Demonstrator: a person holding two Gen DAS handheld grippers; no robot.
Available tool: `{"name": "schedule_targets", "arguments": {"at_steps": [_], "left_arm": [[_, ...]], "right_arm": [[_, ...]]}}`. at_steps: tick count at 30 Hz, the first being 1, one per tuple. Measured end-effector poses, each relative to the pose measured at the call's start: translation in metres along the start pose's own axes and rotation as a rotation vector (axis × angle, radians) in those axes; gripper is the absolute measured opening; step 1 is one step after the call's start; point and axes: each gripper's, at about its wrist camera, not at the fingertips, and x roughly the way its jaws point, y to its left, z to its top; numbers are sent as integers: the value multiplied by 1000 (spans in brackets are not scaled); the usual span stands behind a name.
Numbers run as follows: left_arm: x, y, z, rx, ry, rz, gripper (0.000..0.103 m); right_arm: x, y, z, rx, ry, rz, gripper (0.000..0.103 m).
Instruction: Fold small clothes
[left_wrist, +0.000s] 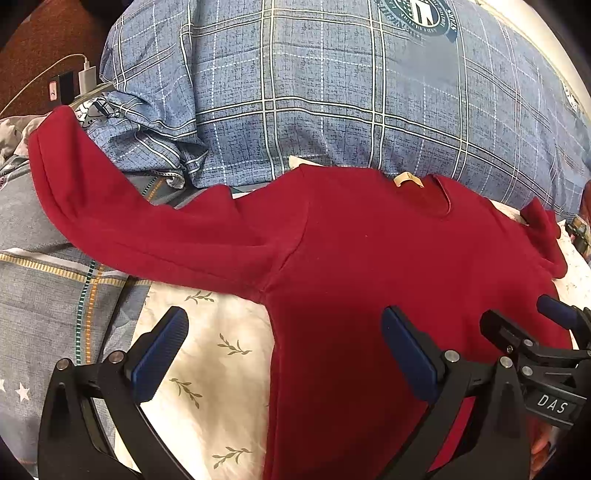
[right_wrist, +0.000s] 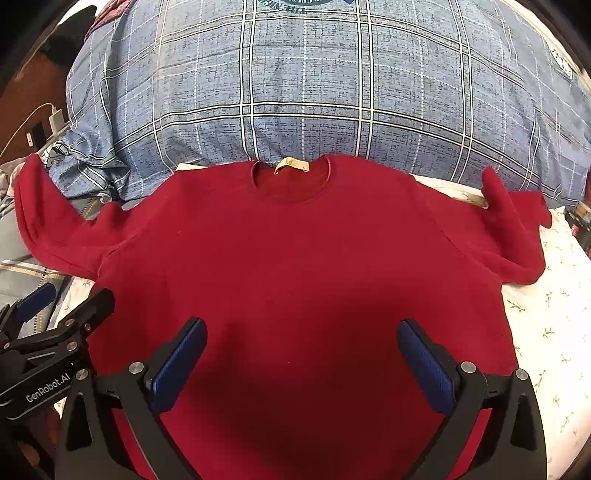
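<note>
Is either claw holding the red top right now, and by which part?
Nothing is held. Left claw and right claw are both open above the flat red top.

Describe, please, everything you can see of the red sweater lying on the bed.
The red sweater is a plain, deep red, long-sleeved top of soft, fleecy-looking knit. It lies flat and unfolded, front up, on a white leaf-print sheet, its round neckline with a tan label toward a blue plaid pillow. Both sleeves spread sideways; the one toward the right gripper's side is bunched and doubled over. Both grippers hover open above its lower body, neither gripping it.
</note>
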Motion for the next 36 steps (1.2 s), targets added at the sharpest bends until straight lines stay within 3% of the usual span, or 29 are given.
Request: {"name": "schedule_targets", "arguments": {"at_steps": [36], "left_arm": [[1,6,0,2,5,2,103]], "right_arm": [[5,-3,1,3,-6,-23,103]]}}
